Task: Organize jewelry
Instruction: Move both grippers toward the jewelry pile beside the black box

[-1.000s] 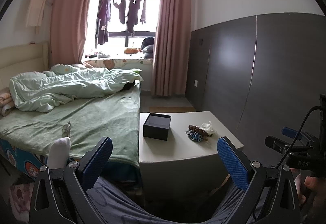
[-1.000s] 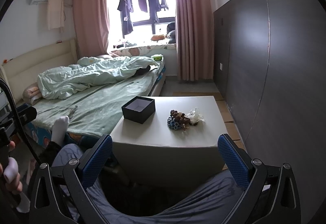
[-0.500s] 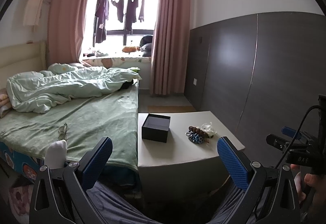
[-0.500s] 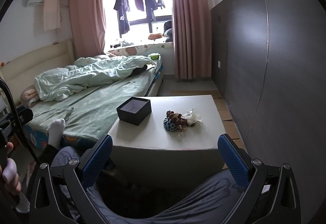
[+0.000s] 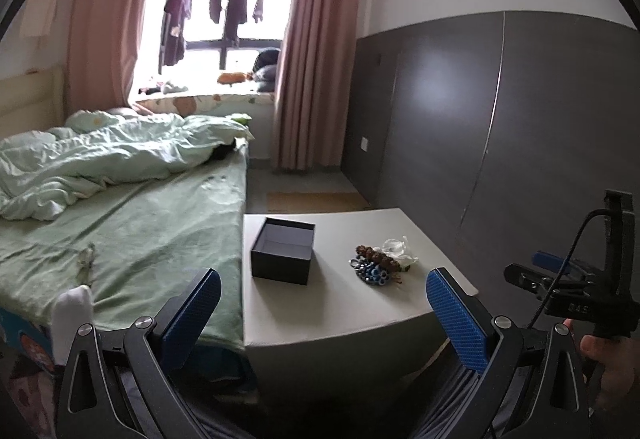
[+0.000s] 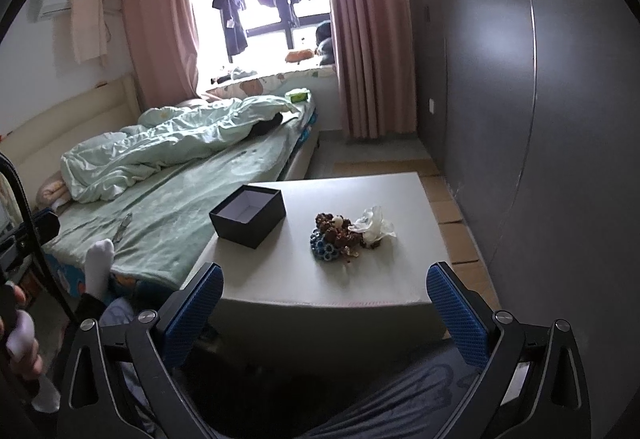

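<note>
White table (image 6: 360,279) carries open black box (image 6: 248,217); jewelry pile (image 6: 344,233) beside it.

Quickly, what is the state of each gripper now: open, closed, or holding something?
Left gripper: open, holding nothing, short of the table.
Right gripper: open, holding nothing, short of the jewelry pile.

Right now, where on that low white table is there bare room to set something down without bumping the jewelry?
The near strip of the table, in front of the black box and the jewelry pile, is bare. So is the far edge behind them. The gap between box and pile is narrower. It is crowded around the pile on the right.
</note>
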`<state>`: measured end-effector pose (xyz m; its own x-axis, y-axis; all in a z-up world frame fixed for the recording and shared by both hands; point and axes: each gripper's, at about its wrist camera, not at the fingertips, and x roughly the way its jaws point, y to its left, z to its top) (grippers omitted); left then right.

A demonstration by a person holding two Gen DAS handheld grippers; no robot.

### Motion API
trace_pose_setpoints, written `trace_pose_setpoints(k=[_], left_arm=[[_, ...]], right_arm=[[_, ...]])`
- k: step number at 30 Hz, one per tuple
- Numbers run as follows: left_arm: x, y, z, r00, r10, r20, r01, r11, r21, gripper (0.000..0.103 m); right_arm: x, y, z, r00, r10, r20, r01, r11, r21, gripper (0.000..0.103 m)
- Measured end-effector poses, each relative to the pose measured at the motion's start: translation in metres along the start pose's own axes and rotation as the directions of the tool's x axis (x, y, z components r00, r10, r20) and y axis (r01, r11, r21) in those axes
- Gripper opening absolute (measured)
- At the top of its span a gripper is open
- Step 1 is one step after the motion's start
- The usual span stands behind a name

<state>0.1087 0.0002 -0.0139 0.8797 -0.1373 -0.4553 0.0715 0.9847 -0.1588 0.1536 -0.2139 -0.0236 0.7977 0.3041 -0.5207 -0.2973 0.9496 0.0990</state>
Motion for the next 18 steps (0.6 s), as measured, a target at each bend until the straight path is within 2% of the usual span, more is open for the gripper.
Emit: trace_pose_setpoints(k=[1, 2, 3, 5, 9, 14, 18], left_arm=[[0.008, -0.001, 0.002, 1.0, -0.004, -0.006, 0.004, 1.0, 0.01, 0.103], [0.01, -0.001, 0.003, 0.999, -0.035, -0.012, 0.034, 0.999, -0.028, 0.103], [0.017, -0.004, 0.005, 0.999, -0.04, -0.004, 0.04, 0.999, -0.01, 0.103], [0.027, -0.005, 0.006, 0.998, -0.055, -0.028, 0.055, 0.998, -0.013, 0.103], [0.051, -0.011, 0.015, 0.994, -0.092, -0.054, 0.092, 0.996, -0.009, 0.103], [0.077, -0.019, 0.024, 0.99, -0.123, -0.065, 0.123, 0.992, -0.002, 0.102], [0.109, -0.025, 0.028, 0.982, -0.152, -0.115, 0.151, 0.988, -0.011, 0.099]], right_arm=[[0.005, -0.004, 0.001, 1.0, 0.004, -0.008, -0.004, 1.0, 0.008, 0.1], [0.009, -0.006, 0.001, 1.0, 0.006, -0.015, -0.006, 1.0, 0.014, 0.098], [0.015, -0.009, 0.002, 1.0, 0.01, -0.024, -0.009, 1.0, 0.022, 0.096], [0.028, -0.017, 0.003, 0.999, 0.019, -0.049, -0.017, 0.999, 0.044, 0.086], [0.05, -0.029, 0.003, 0.996, 0.032, -0.081, -0.026, 0.997, 0.079, 0.083], [0.077, -0.041, 0.004, 0.992, 0.05, -0.117, -0.039, 0.995, 0.096, 0.075], [0.097, -0.056, 0.008, 0.989, 0.063, -0.136, -0.045, 0.991, 0.127, 0.074]])
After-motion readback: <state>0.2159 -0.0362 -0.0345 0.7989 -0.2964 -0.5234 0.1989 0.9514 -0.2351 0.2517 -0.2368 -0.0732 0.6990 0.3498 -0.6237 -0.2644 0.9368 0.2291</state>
